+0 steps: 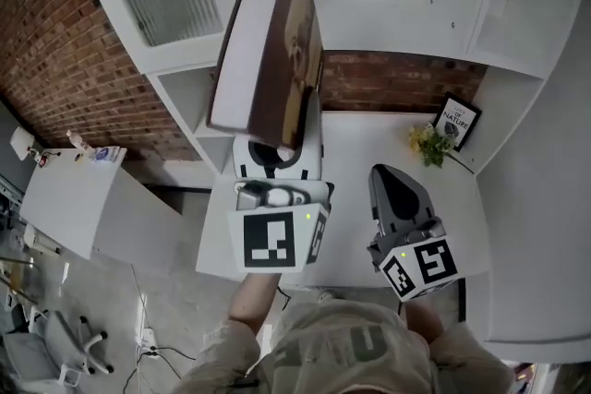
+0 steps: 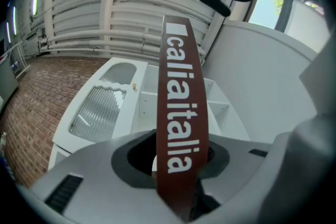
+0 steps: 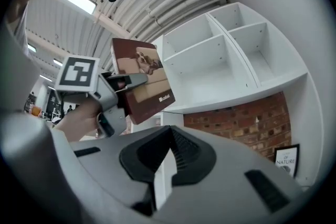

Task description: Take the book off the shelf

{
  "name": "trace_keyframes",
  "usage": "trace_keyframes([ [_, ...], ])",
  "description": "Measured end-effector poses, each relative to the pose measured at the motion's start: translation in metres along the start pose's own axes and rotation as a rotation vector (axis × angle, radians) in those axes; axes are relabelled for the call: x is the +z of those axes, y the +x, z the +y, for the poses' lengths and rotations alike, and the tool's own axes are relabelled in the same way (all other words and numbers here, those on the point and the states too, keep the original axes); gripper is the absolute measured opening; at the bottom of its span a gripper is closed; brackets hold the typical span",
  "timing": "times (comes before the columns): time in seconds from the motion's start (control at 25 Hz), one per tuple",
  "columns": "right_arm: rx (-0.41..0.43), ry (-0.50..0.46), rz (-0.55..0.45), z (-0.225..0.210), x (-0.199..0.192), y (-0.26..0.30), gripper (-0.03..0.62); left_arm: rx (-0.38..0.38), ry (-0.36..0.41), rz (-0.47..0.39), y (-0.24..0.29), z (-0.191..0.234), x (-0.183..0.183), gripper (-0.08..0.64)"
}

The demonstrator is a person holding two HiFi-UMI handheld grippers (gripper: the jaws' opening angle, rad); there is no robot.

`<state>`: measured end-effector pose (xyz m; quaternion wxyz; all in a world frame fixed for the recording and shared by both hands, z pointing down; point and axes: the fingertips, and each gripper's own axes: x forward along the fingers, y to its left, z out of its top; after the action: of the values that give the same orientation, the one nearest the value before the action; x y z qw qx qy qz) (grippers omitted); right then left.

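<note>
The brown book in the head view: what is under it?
The left gripper is under it, its jaws shut on the lower end of the book. Lower still is the white desk. The part of the shelf unit behind the book is covered.

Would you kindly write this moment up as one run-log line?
left hand-held gripper: shut on book | book: off the shelf, in the air | right hand-held gripper: shut, empty
</note>
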<state>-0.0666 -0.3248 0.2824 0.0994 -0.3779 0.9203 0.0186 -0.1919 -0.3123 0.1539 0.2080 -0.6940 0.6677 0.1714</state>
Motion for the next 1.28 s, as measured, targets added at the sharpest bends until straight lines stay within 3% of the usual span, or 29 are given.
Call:
trace_keyframes([
  [0.08, 0.009, -0.027, -0.007, 0.006, -0.002, 0.001, 0.015, 0.015, -0.014, 0.004, -0.028, -0.007, -0.007, 0.155],
  [0.2, 0.024, -0.052, -0.011, 0.011, -0.003, 0.001, 0.015, 0.001, -0.121, 0.022, -0.059, -0.018, -0.02, 0.155],
  [0.28, 0.037, -0.035, -0.01, 0.012, -0.005, 0.001, 0.015, 0.01, -0.154, 0.029, -0.07, -0.02, -0.025, 0.155],
  [0.44, 0.025, -0.064, -0.017, 0.011, -0.001, 0.0, 0.015, 0.069, -0.072, 0.057, -0.079, -0.011, -0.036, 0.155],
  [0.8, -0.016, -0.113, 0.016, 0.005, -0.01, -0.005, 0.015, 0.119, -0.102, 0.105, -0.08, 0.004, -0.06, 0.155],
  [1.28, -0.047, -0.135, 0.032, -0.005, -0.014, -0.005, 0.014, 0.113, -0.135, 0.12, -0.078, 0.002, -0.071, 0.155],
])
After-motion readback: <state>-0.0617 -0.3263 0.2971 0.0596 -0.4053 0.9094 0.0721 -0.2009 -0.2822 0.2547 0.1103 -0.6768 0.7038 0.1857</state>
